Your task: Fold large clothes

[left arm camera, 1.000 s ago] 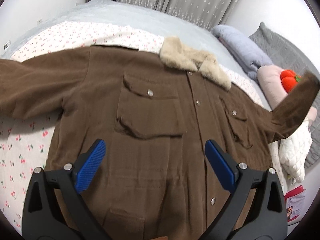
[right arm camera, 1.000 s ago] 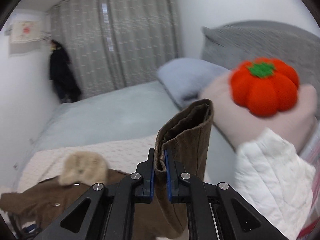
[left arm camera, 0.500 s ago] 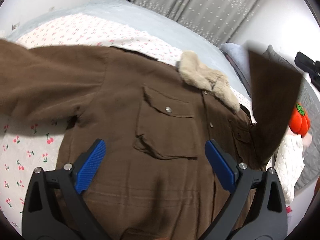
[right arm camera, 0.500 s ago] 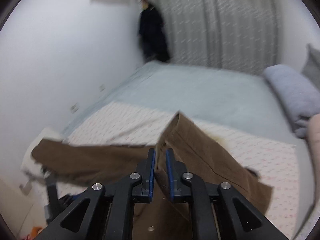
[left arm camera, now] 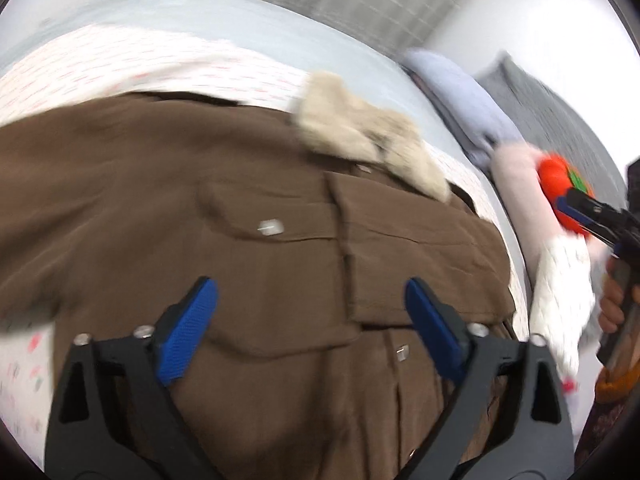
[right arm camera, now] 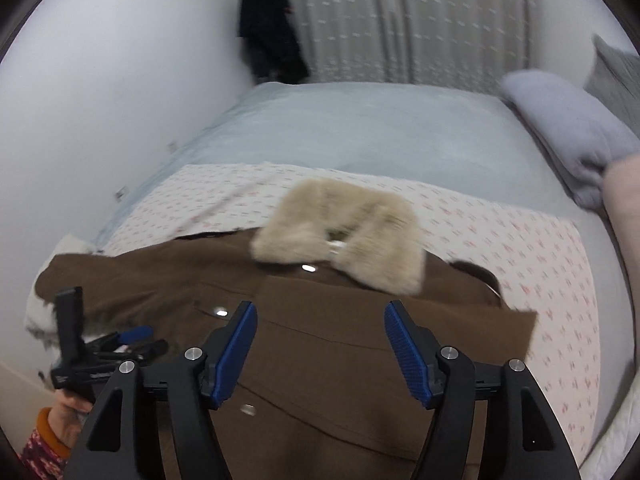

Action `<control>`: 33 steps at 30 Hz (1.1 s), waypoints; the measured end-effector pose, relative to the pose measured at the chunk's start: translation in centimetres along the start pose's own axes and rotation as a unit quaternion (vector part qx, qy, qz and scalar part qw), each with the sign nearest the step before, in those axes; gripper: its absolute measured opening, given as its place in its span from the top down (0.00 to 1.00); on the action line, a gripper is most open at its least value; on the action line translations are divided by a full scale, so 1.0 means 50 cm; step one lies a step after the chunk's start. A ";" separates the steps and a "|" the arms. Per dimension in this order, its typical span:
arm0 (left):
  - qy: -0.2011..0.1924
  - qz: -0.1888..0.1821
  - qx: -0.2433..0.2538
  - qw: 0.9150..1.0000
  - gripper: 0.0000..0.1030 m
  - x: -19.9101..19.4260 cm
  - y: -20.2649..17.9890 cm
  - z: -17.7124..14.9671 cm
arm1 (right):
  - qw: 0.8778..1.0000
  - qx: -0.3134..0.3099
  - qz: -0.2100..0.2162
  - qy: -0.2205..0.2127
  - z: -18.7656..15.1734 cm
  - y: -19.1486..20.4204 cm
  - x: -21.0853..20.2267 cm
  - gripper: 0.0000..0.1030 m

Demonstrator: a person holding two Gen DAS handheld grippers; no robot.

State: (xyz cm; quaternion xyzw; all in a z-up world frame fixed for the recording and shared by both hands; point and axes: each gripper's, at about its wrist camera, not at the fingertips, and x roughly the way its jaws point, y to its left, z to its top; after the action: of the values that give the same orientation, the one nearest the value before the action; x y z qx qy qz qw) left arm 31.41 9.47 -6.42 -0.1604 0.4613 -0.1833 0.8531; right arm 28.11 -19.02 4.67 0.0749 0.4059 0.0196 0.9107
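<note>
Sleeve dropped, apparently folded across jacket, right tool just opened, empty, left tool open, narrowing.

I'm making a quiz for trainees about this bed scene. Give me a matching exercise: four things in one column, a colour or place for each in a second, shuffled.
Things:
1. fluffy fur collar
2. corduroy jacket
3. plush pumpkin toy
4. dark coat

Descriptions:
A. orange with a green top
B. hanging beside the curtain
C. beige
D. brown, spread on the cherry-print sheet

Pairs: 1-C, 2-D, 3-A, 4-B
</note>
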 end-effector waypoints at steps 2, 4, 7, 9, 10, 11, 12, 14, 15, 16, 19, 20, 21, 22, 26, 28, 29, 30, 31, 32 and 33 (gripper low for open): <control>0.025 -0.017 0.017 0.999 0.28 0.048 -0.023 0.020 | 1.000 0.028 -0.012 0.007 -0.020 -0.060 0.007 0.33; 0.053 -0.022 0.019 0.998 0.31 0.101 -0.037 0.031 | 0.999 0.048 -0.024 0.012 -0.031 -0.105 0.001 0.33; 0.089 -0.027 0.014 0.996 0.45 0.165 -0.050 0.030 | 0.996 0.074 -0.039 0.025 -0.061 -0.171 0.014 0.33; 0.086 -0.022 0.018 0.996 0.48 0.178 -0.060 0.025 | 0.995 0.087 -0.045 0.030 -0.080 -0.206 0.019 0.32; 0.078 -0.027 0.030 0.996 0.54 0.178 -0.070 0.024 | 0.994 0.094 -0.048 0.032 -0.091 -0.226 0.024 0.31; 0.078 -0.034 0.038 0.996 0.70 0.179 -0.078 0.024 | 0.993 0.099 -0.051 0.034 -0.099 -0.240 0.026 0.30; 0.080 -0.033 0.042 0.995 0.77 0.181 -0.084 0.025 | 0.992 0.107 -0.055 0.036 -0.109 -0.258 0.035 0.28; 0.073 -0.030 0.054 0.995 0.94 0.181 -0.098 0.029 | 0.990 0.122 -0.062 0.045 -0.124 -0.288 0.056 0.28; 0.066 -0.029 0.062 0.996 0.94 0.178 -0.108 0.034 | 0.988 0.134 -0.065 0.049 -0.132 -0.304 0.066 0.28; 0.055 -0.026 0.067 0.996 0.94 0.169 -0.118 0.039 | 0.986 0.144 -0.065 0.051 -0.137 -0.314 0.072 0.28; -0.007 -0.057 0.078 0.995 0.95 0.098 -0.151 0.053 | 0.983 0.167 -0.056 0.049 -0.151 -0.344 0.086 0.28; -0.028 -0.067 0.078 0.994 0.95 0.070 -0.158 0.057 | 0.982 0.174 -0.053 0.047 -0.153 -0.352 0.087 0.28; -0.052 -0.073 0.078 0.993 0.95 0.041 -0.161 0.059 | 0.982 0.179 -0.050 0.045 -0.155 -0.358 0.089 0.28; -0.071 -0.063 0.081 0.992 0.95 0.018 -0.157 0.059 | 0.981 0.183 -0.048 0.042 -0.156 -0.363 0.090 0.28; -0.041 -0.011 0.081 0.996 0.93 0.044 -0.094 0.061 | 0.980 0.194 -0.034 0.040 -0.158 -0.381 0.106 0.27; -0.001 0.000 0.063 0.998 0.92 0.086 -0.065 0.058 | 0.977 0.209 -0.021 0.039 -0.155 -0.392 0.122 0.27; 0.010 -0.001 0.058 0.998 0.91 0.104 -0.056 0.056 | 0.975 0.220 -0.013 0.037 -0.153 -0.398 0.132 0.27; 0.016 -0.003 0.056 0.998 0.85 0.118 -0.051 0.055 | 0.972 0.234 0.000 0.034 -0.149 -0.405 0.144 0.27; 0.020 -0.005 0.052 0.998 0.80 0.130 -0.045 0.055 | 0.969 0.245 0.010 0.032 -0.146 -0.410 0.152 0.27; 0.023 -0.004 0.047 0.999 0.74 0.140 -0.042 0.056 | 0.966 0.255 0.017 0.029 -0.142 -0.415 0.160 0.27; 0.026 -0.007 0.044 0.999 0.74 0.151 -0.041 0.060 | 0.964 0.266 0.020 0.025 -0.138 -0.421 0.169 0.29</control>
State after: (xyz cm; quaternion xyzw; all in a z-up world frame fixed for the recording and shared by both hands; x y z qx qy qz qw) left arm 37.41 4.49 -9.42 -0.1210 0.4735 -0.2135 0.8459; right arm 28.12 -38.16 -9.33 0.3217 0.4178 -0.0693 0.8469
